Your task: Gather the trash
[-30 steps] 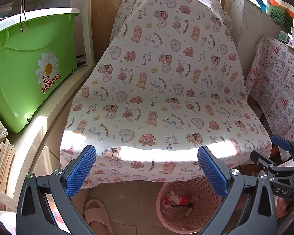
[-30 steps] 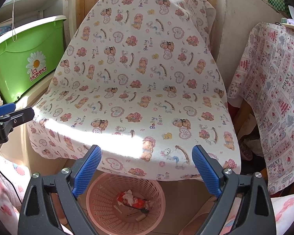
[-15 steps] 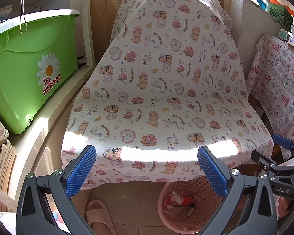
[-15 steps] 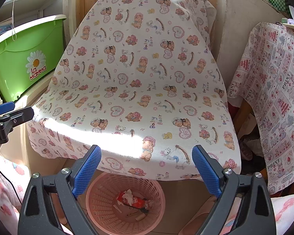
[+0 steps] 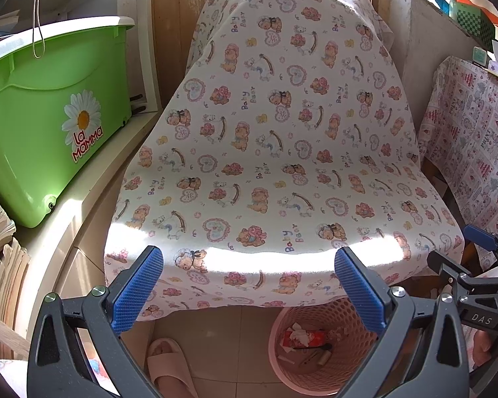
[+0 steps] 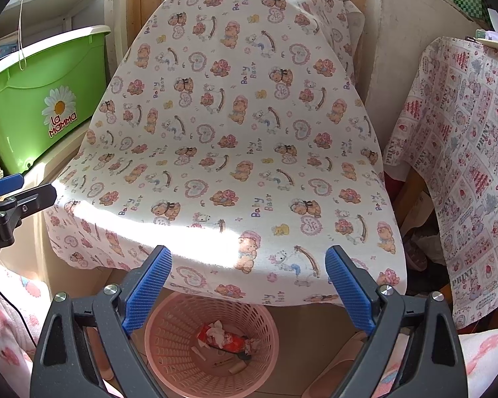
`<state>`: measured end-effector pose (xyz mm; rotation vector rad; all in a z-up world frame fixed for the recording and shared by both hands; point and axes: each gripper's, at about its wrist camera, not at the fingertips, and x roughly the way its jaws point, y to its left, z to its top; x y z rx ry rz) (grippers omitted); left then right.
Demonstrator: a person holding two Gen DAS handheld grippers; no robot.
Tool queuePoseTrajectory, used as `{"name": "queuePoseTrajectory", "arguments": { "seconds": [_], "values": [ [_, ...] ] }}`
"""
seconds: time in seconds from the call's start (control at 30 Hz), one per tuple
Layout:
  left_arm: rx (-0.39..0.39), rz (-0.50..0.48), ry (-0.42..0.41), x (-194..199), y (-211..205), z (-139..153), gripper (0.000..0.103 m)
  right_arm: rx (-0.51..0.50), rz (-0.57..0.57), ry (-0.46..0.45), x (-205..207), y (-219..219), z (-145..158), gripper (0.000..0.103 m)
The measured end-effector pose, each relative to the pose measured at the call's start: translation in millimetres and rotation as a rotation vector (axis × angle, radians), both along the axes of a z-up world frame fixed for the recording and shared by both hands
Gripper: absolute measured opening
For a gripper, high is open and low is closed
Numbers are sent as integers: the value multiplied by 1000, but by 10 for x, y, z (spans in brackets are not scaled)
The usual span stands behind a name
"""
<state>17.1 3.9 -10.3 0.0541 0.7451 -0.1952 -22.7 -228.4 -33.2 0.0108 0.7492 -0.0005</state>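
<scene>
Probably a home: cloth-draped chair (image 5: pixel 275 152), slipper (image 5: pixel 169 364), green storage tub (image 5: pixel 46 116).

A chair draped in a teddy-bear print cloth (image 5: pixel 275 152) fills the middle, sunlit along its front edge. To its left a green "La Mamma" storage bin (image 5: pixel 49 126) sits on a shelf; a pink-patterned cloth (image 6: pixel 464 152) hangs at right. A pink slipper (image 5: pixel 169 364) lies on the tiled floor.
</scene>
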Motion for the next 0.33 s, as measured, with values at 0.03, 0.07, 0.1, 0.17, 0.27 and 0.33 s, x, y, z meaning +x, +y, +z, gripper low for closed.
{"name": "queuePoseTrajectory", "arguments": {
  "seconds": [0.03,0.07,0.1,0.17,0.27,0.33],
  "values": [
    [0,-1,0,-1,-8,3,102,0,-1,1,1,-10,-1,95],
    [1,-1,-1,1,-4,2,102,1,-4,2,0,-15,0,95],
    [2,-1,-1,2,-6,2,102,2,-4,3,3,-18,-1,95],
    [3,-2,-1,-1,-10,1,102,3,-6,4,5,-26,-4,95],
    [2,-4,-1,1,-4,0,102,3,-6,3,6,-22,4,95],
    [3,-5,0,2,-7,2,102,2,-6,4,6,-26,2,95]
  ]
}}
